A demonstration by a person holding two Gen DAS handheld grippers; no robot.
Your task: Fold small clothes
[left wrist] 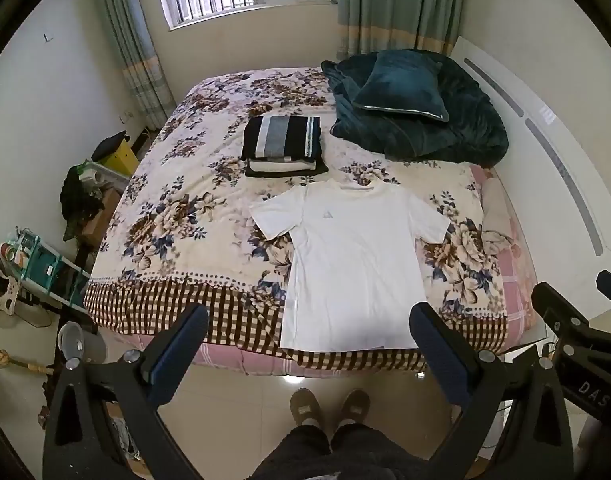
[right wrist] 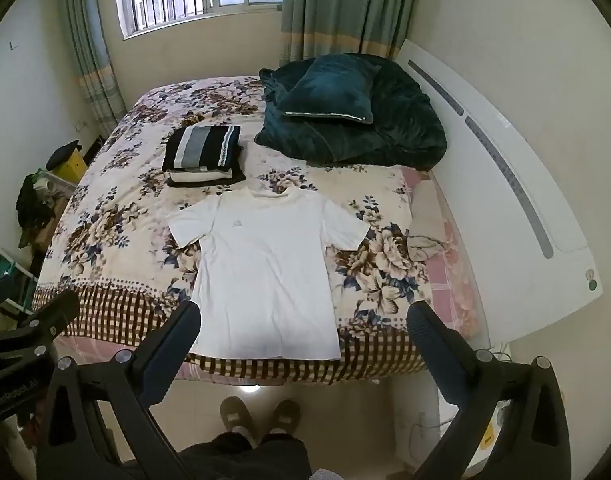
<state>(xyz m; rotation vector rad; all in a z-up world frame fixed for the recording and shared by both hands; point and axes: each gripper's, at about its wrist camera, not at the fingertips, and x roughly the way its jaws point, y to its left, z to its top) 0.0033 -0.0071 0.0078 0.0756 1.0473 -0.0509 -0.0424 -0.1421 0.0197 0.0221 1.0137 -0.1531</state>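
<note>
A white T-shirt (left wrist: 351,264) (right wrist: 265,268) lies flat and spread out on the floral bedspread (left wrist: 177,208) (right wrist: 109,216), collar away from me, hem at the near edge of the bed. Beyond its collar sits a stack of folded clothes (left wrist: 283,144) (right wrist: 203,154), a dark striped garment on top. My left gripper (left wrist: 309,322) hangs open above the floor in front of the hem, nothing between its blue pads. My right gripper (right wrist: 303,320) is likewise open and empty, held above the shirt's lower part. Each gripper's body shows at the other view's edge.
A teal blanket (left wrist: 445,128) (right wrist: 385,132) with a cushion (left wrist: 401,86) (right wrist: 329,90) is heaped at the far right of the bed. A white headboard (right wrist: 505,200) runs along the right. Cluttered shelves and boxes (left wrist: 53,256) stand left. The person's slippered feet (left wrist: 329,404) stand below.
</note>
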